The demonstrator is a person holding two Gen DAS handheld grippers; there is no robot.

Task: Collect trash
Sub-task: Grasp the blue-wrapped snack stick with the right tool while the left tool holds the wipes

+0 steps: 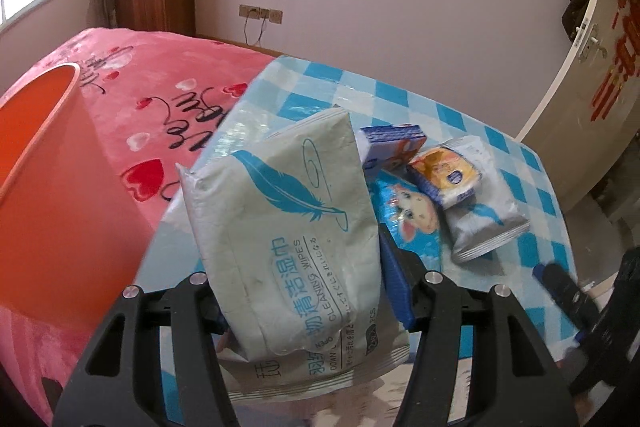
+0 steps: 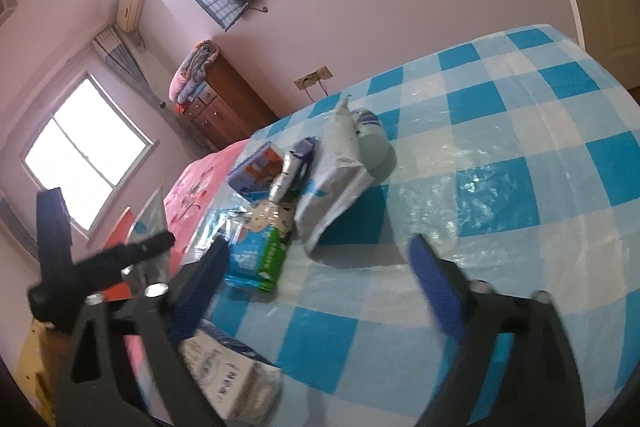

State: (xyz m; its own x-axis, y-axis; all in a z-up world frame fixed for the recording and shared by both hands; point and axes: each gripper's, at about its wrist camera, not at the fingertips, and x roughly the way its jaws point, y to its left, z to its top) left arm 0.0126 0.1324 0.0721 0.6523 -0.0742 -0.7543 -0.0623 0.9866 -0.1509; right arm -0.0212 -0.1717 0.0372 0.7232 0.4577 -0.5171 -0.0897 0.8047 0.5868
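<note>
Clamped in the left tongs [image 1: 308, 311], a grey-green wet-wipes pack [image 1: 288, 227] with a blue feather print fills the near part of the left wrist view; it is lifted off the blue-and-white checked counter [image 1: 532, 187] and tilts up and to the left, with the blue pads [image 1: 396, 287] pressing its lower end. Left of it, the pink bed [image 1: 160, 95] with red hearts spreads along the counter's side. An orange bin [image 1: 40, 163] stands at the left edge of that view, in front of the bed, its mouth open and well apart from the held pack.

On the counter beyond the pack lies the remaining litter in a loose cluster: a blue packet with a cartoon animal [image 1: 412, 215], a silvery feather-print wipes pouch [image 1: 484, 223], an orange-and-white tissue packet [image 1: 444, 175] resting on that pouch, and a small blue-and-orange carton [image 1: 392, 147] behind them.

Seen from the right wrist, the right tongs [image 2: 316, 283] hang spread wide over the counter, gripping nothing, with the same cluster ahead of them: a green-and-blue packet [image 2: 260, 255] nearest and a tall grey pouch [image 2: 336, 171] leaning behind it. A white printed packet [image 2: 228, 375] lies at the counter's near edge, just beside the left finger.
</note>
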